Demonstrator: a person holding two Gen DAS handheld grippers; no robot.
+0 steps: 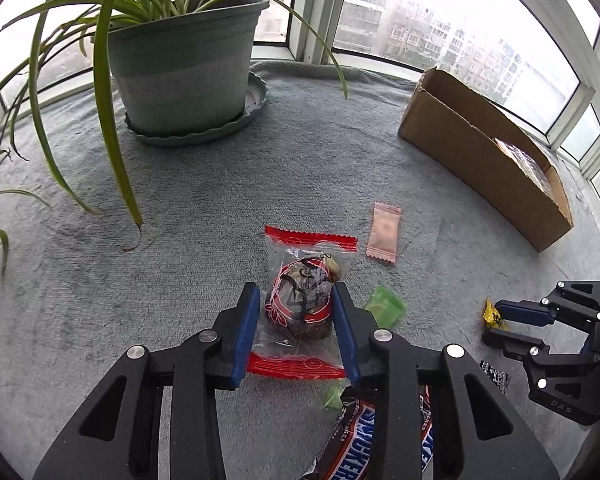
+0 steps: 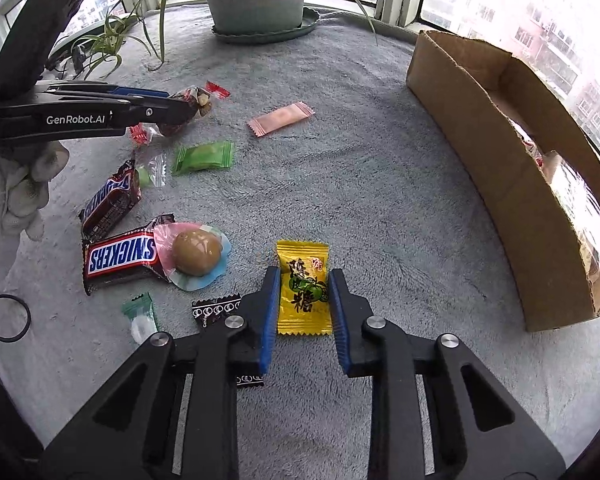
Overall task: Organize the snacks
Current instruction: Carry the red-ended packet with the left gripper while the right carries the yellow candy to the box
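Potted plant [image 1: 180, 68], grey blanket [image 1: 220, 184], windows [image 1: 420, 8]

A fuzzy grey-blue blanket [image 2: 360, 168] lies under bright wrappers: a yellow candy packet [image 2: 303, 286] with black characters and green fruit, a clear snack packet with red ends [image 1: 304, 300], a plain pink sachet [image 2: 281, 118], a green sweet [image 2: 204, 158], brown Snickers bars with blue lettering [image 2: 120, 258], and a plain brown cardboard box [image 2: 500, 168].
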